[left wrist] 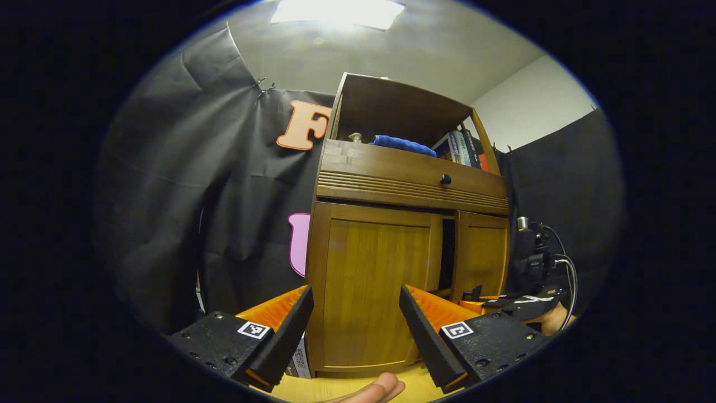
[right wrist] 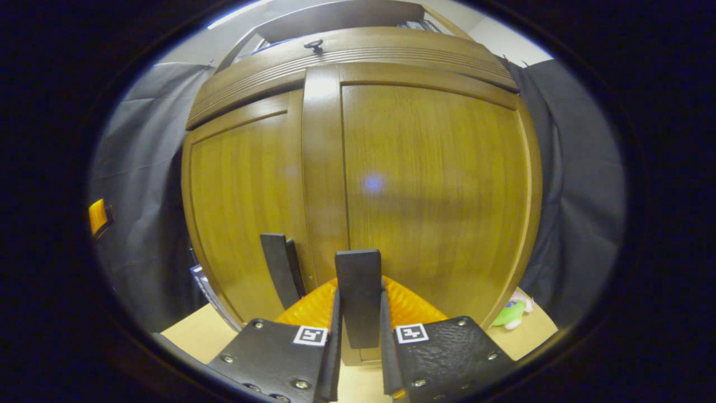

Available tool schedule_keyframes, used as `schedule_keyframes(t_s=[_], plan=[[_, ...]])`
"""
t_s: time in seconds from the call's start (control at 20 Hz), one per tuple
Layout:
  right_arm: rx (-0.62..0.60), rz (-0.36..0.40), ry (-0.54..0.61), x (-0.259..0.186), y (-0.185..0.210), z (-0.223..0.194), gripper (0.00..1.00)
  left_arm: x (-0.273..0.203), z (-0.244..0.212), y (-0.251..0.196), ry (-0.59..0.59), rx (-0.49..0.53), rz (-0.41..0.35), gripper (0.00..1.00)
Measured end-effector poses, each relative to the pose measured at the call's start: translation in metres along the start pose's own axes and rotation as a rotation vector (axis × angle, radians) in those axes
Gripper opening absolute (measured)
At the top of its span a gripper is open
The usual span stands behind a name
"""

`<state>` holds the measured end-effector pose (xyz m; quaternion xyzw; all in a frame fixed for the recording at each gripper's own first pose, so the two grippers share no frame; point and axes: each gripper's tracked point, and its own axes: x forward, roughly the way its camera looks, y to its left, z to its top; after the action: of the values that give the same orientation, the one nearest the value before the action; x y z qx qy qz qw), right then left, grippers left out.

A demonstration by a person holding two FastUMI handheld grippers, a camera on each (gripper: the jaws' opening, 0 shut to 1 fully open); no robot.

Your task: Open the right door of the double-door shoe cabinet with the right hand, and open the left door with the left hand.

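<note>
Brown wood-grain shoe cabinet [left wrist: 369, 280], blue cloth [left wrist: 401, 144], black knob [left wrist: 445, 179].

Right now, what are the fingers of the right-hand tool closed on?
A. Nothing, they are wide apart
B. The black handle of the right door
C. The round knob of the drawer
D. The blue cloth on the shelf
B: in the right gripper view, the right gripper has its fingers tight against both sides of the black handle on the right door, while the drawer knob sits far above.

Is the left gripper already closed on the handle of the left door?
No, the left gripper hangs open in front of the left door, its fingers spread apart with nothing between them.
</note>
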<state>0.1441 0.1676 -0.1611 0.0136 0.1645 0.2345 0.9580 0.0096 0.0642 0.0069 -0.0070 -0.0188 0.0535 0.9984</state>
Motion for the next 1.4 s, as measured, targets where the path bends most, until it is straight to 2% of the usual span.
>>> schedule_keyframes(t_s=[0.05, 0.1, 0.15, 0.2, 0.3, 0.4, 0.5, 0.6, 0.65, 0.7, 0.75, 0.85, 0.9, 0.95, 1.05, 1.1, 1.15, 1.2, 1.4], plan=[[0.008, 0.01, 0.01, -0.006, -0.001, -0.002, 0.3, 0.0, 0.001, 0.003, -0.008, 0.011, 0.016, 0.95], [0.018, 0.018, 0.015, -0.013, -0.002, -0.003, 0.3, -0.001, 0.003, 0.006, -0.013, 0.019, 0.033, 0.92], [0.024, 0.024, 0.02, -0.018, -0.003, -0.004, 0.27, -0.001, 0.004, 0.003, -0.019, 0.02, 0.032, 0.95], [0.031, 0.029, 0.023, -0.021, -0.003, -0.005, 0.3, -0.002, 0.004, -0.002, -0.019, 0.018, 0.02, 0.95], [0.044, 0.029, 0.022, -0.022, -0.005, -0.004, 0.3, -0.002, 0.002, -0.005, -0.015, 0.02, 0.011, 0.95], [0.038, 0.028, 0.025, -0.025, -0.004, -0.005, 0.2, -0.002, 0.002, -0.006, -0.013, 0.028, 0.008, 0.95], [0.034, 0.033, 0.016, -0.029, -0.006, -0.005, 0.21, -0.001, 0.001, -0.007, -0.013, 0.032, 0.007, 0.92], [0.044, 0.032, 0.018, -0.037, -0.007, -0.007, 0.21, -0.001, -0.002, -0.009, -0.004, 0.027, -0.001, 0.95], [0.045, 0.027, 0.017, -0.042, -0.009, -0.007, 0.16, 0.0, -0.004, -0.009, 0.002, 0.026, -0.003, 0.92], [0.042, 0.023, 0.017, -0.048, -0.013, -0.007, 0.2, 0.001, -0.006, -0.008, 0.014, 0.026, -0.001, 0.92], [0.04, 0.019, 0.019, -0.054, -0.015, -0.007, 0.2, 0.001, -0.01, -0.008, 0.029, 0.029, 0.001, 0.95], [0.038, 0.021, 0.015, -0.068, -0.021, -0.008, 0.21, 0.002, -0.012, -0.01, 0.037, 0.03, -0.007, 0.92], [0.049, 0.026, 0.01, -0.074, -0.025, -0.008, 0.2, 0.003, -0.013, -0.013, 0.04, 0.031, -0.014, 0.95], [0.057, 0.029, 0.009, -0.079, -0.027, -0.008, 0.2, 0.002, -0.013, -0.014, 0.041, 0.032, -0.015, 0.92], [0.056, 0.029, 0.003, -0.088, -0.035, -0.008, 0.2, 0.003, -0.014, -0.015, 0.041, 0.032, -0.012, 0.92], [0.051, 0.026, 0.0, -0.092, -0.036, -0.008, 0.21, 0.004, -0.015, -0.017, 0.045, 0.033, -0.015, 0.95], [0.045, 0.02, 0.0, -0.095, -0.039, -0.008, 0.21, 0.004, -0.017, -0.018, 0.051, 0.033, -0.016, 0.92], [0.046, 0.011, -0.001, -0.099, -0.042, -0.01, 0.2, 0.004, -0.018, -0.019, 0.056, 0.031, -0.016, 0.95], [0.037, -0.033, -0.003, -0.117, -0.058, -0.011, 0.2, 0.003, -0.019, -0.024, 0.058, 0.029, -0.033, 0.95]])
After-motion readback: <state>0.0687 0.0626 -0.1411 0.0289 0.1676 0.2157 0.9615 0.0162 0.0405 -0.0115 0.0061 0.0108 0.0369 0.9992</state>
